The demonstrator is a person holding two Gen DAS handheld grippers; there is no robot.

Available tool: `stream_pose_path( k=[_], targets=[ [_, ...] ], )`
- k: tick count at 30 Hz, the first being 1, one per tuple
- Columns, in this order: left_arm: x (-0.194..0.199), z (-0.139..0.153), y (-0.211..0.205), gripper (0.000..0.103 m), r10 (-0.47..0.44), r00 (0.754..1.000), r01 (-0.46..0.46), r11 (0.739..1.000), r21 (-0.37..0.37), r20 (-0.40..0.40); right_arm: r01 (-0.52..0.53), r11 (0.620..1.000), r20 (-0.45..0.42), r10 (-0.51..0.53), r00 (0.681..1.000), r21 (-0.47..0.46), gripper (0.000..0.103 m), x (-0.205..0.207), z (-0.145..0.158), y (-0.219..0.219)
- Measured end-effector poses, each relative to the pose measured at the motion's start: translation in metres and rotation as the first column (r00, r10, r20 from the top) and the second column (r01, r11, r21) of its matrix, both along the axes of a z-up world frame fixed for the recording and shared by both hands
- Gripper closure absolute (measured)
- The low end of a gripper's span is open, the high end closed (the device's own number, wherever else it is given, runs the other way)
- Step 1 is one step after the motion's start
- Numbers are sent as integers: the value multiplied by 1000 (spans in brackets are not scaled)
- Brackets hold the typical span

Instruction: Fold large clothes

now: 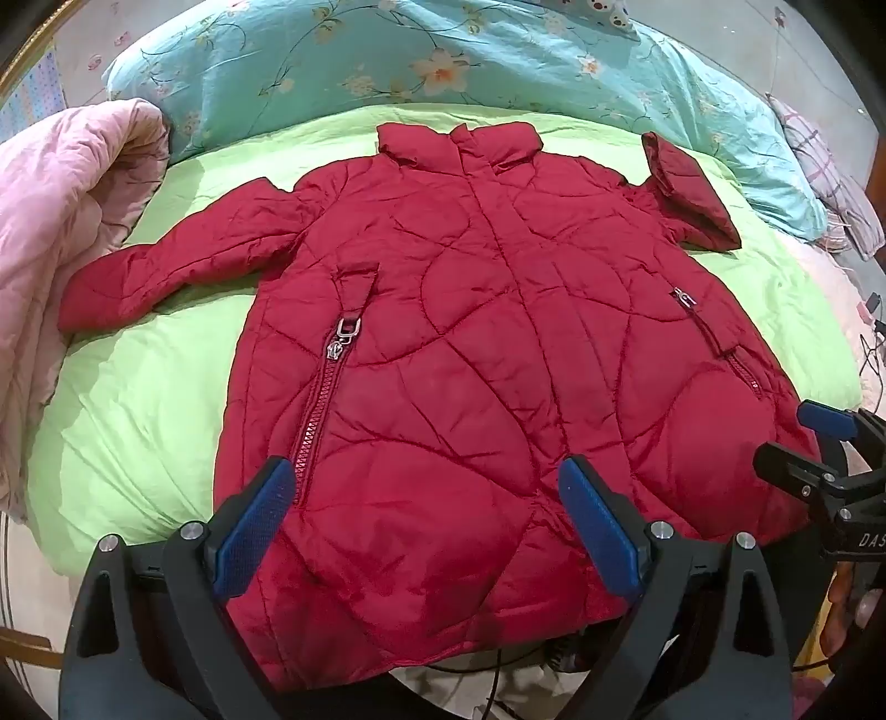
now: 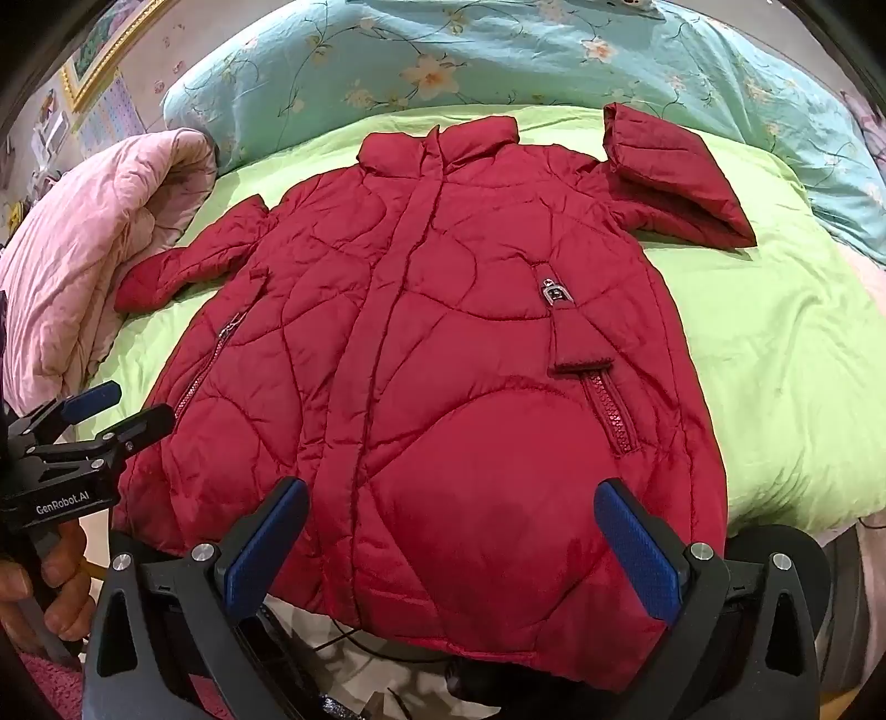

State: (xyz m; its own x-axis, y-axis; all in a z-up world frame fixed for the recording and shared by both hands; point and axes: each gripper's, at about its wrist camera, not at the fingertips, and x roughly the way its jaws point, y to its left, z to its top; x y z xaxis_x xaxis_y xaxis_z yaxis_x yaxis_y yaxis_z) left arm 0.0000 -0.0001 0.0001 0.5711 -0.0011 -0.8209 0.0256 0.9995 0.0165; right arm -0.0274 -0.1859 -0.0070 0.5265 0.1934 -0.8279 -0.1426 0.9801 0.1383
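- This is a bedroom in a home: a bed covered with a light green quilt [image 1: 138,421].
- A turquoise duvet with flower print [image 1: 387,55] lies bunched at the far side, and a pink quilt [image 1: 61,221] is rolled up at the left.
- A gold picture frame [image 2: 111,50] hangs on the wall with small flowers, possibly wallpaper [image 2: 188,33].

The quilted red jacket [image 1: 443,343] has a slight satin sheen; its zipper pulls [image 1: 348,331] are shiny metal.
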Motion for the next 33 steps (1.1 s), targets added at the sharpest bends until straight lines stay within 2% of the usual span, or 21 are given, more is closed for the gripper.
stream_pose_path(
  k=[33],
  targets=[
    [1,2,-3,6,-15,1000,15,1000,-23,5,-2,1000,0,2,1000,9,0,2,2,2]
  ],
)
